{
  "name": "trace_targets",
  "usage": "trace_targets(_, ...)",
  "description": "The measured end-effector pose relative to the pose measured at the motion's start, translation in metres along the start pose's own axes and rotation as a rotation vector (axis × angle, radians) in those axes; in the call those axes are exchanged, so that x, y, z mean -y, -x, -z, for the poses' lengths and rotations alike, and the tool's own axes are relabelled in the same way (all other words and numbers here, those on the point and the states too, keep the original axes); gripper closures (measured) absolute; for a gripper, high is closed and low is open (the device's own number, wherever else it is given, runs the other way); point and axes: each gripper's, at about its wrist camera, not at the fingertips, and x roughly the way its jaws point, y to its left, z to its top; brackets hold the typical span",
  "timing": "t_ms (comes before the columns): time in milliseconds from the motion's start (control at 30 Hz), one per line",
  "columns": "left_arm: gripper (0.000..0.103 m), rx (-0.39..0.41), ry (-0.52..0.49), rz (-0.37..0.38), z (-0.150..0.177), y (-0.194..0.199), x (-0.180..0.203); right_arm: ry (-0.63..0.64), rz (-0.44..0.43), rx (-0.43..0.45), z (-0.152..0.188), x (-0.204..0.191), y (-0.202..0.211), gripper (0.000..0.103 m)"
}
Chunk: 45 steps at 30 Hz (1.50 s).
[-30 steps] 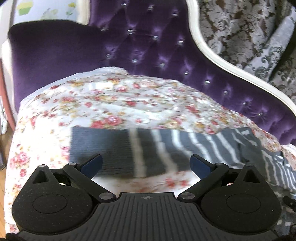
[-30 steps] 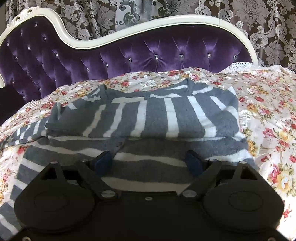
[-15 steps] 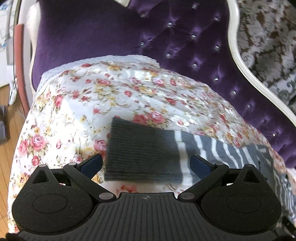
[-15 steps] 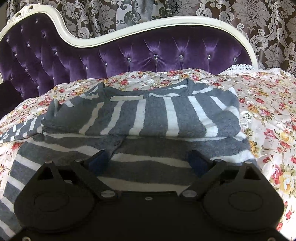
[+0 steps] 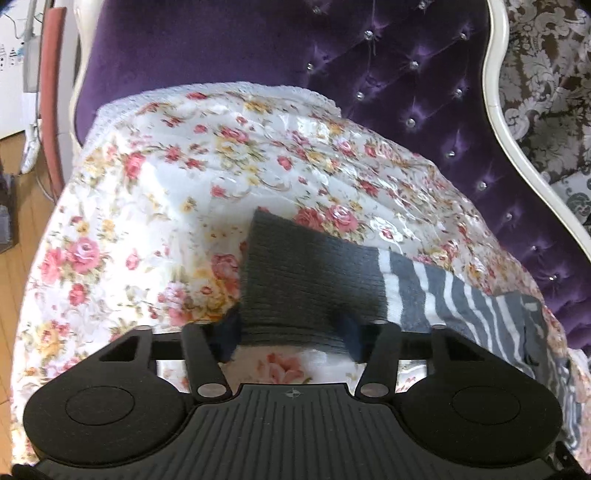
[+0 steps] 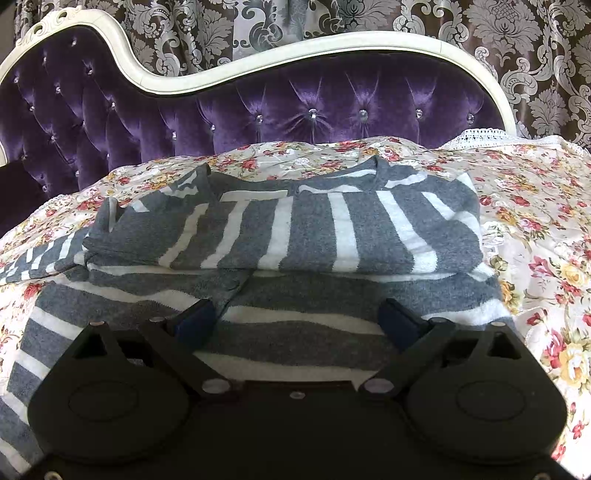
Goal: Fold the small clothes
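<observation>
A grey and white striped sweater (image 6: 295, 236) lies on a floral cover, its top part folded over the body. One sleeve stretches out to the left; its dark grey ribbed cuff (image 5: 306, 280) shows in the left wrist view. My left gripper (image 5: 291, 332) has its fingers on either side of the cuff's near edge, closing in on it with a gap still between them. My right gripper (image 6: 299, 317) is open and empty, hovering low over the sweater's lower body.
The floral cover (image 5: 184, 184) lies over a purple tufted sofa (image 6: 295, 107) with a white curved frame. The cover's left edge drops toward a wooden floor (image 5: 14, 266). Patterned curtains (image 6: 480, 22) hang behind the sofa.
My left gripper has swung left along the sleeve to the cuff, moved onto it, and its fingers have narrowed around it. My right gripper has barely moved.
</observation>
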Motion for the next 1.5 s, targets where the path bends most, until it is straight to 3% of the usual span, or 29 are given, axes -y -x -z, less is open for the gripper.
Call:
trace_targets(200, 0.083, 0.022, -0.045, 0.014, -0.007, 0.017, 0.0, 0.0, 0.0, 0.0, 0.0, 0.0, 0.0, 0.006)
trace_targets(367, 0.084, 0.024, -0.06, 0.062, -0.012, 0.022, 0.009, 0.004, 0.004, -0.001, 0.001, -0.001, -0.001, 0.006)
trace_targets(433, 0.083, 0.027, -0.062, 0.059, -0.011, 0.019, 0.014, 0.006, 0.005, -0.001, 0.001, -0.002, -0.001, 0.006)
trace_targets(500, 0.064, 0.017, -0.073, 0.041, -0.01, 0.014, 0.017, 0.009, 0.008, -0.002, 0.0, -0.003, -0.002, 0.006)
trace_targets(600, 0.056, -0.003, -0.077, 0.016, -0.008, 0.004, 0.019, 0.013, 0.007, -0.003, 0.0, -0.002, -0.002, 0.006)
trace_targets(667, 0.06, -0.004, -0.075, 0.027, -0.006, 0.002, 0.018, 0.014, 0.009, -0.001, 0.0, -0.002, -0.003, 0.005)
trace_targets(700, 0.078, 0.009, -0.076, 0.048, -0.006, 0.003, 0.018, 0.016, 0.012, -0.001, 0.0, -0.003, -0.003, 0.005)
trace_targets(767, 0.097, 0.035, -0.085, 0.026, -0.006, 0.007, 0.021, 0.025, 0.02, -0.001, 0.0, -0.003, -0.004, 0.005)
trace_targets(1200, 0.097, 0.12, -0.207, 0.126, -0.026, 0.041, 0.075, 0.024, 0.018, 0.001, 0.0, -0.004, -0.006, 0.005)
trace_targets(1500, 0.097, 0.144, -0.346, 0.245, -0.033, 0.068, 0.156, -0.014, -0.048, -0.051, -0.014, 0.007, -0.001, 0.006)
